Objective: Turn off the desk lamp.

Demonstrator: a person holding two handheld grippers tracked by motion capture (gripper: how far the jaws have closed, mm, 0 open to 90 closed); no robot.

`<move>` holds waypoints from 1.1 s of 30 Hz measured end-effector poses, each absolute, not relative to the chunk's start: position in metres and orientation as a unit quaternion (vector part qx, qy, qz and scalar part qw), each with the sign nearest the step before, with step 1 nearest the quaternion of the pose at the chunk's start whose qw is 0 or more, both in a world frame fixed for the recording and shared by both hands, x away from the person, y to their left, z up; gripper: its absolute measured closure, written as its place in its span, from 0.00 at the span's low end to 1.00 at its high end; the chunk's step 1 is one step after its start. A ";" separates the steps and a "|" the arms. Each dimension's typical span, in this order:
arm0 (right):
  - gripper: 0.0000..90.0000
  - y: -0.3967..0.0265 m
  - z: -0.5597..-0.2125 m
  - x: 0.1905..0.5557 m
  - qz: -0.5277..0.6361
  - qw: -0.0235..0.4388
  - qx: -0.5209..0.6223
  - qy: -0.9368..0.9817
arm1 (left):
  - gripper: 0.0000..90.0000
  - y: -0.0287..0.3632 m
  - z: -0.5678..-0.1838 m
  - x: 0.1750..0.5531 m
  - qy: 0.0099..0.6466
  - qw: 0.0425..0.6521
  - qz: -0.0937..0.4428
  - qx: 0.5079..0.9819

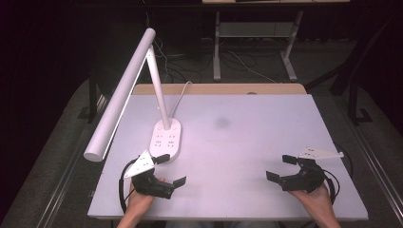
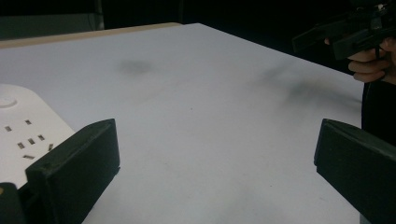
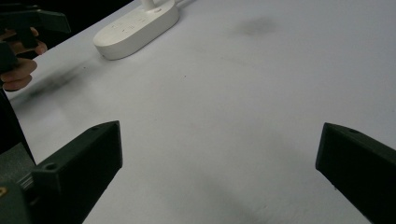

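My left gripper (image 1: 171,170) is held open low over the white table (image 1: 247,142) near its front left, with nothing between the jaws. The white lamp base with sockets (image 1: 166,137) sits just beyond it, close to its far jaw. In the left gripper view the gripper (image 2: 217,144) spans bare table, with the lamp base (image 2: 23,135) at the left. Near the front right, my right gripper (image 1: 280,167) is also open and holds nothing. In the right gripper view the gripper (image 3: 219,149) frames bare table, and the lamp base (image 3: 137,28) lies far off.
A long white lamp bar (image 1: 121,95) slants over the table's left side on a thin stem (image 1: 159,90); its cord (image 1: 180,95) runs off the back edge. A faint dark smudge (image 1: 222,122) marks the table's middle. Table legs and cables stand on the floor behind.
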State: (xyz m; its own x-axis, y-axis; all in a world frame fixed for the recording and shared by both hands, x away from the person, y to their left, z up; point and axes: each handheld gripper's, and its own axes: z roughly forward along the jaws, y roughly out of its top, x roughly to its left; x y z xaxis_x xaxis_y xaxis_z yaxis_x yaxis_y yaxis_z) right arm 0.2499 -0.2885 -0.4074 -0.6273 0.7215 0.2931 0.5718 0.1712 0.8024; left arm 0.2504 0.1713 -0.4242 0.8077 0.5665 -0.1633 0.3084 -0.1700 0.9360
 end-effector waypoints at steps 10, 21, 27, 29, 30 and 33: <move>0.01 -0.287 -0.409 0.250 0.475 0.068 0.419 0.771 | 0.00 0.172 -0.424 0.250 0.287 0.578 0.112 0.756; 0.01 -0.287 -0.409 0.251 0.474 0.062 0.415 0.774 | 0.00 0.173 -0.424 0.250 0.289 0.579 0.109 0.755; 0.01 -0.285 -0.409 0.252 0.469 0.059 0.413 0.779 | 0.00 0.172 -0.424 0.249 0.287 0.581 0.109 0.754; 0.01 -0.285 -0.409 0.252 0.466 0.056 0.415 0.779 | 0.00 0.173 -0.424 0.249 0.288 0.581 0.109 0.754; 0.01 -0.285 -0.409 0.253 0.467 0.058 0.413 0.780 | 0.00 0.173 -0.424 0.250 0.288 0.581 0.108 0.753; 0.01 -0.286 -0.409 0.254 0.468 0.058 0.412 0.780 | 0.00 0.173 -0.424 0.249 0.289 0.583 0.107 0.752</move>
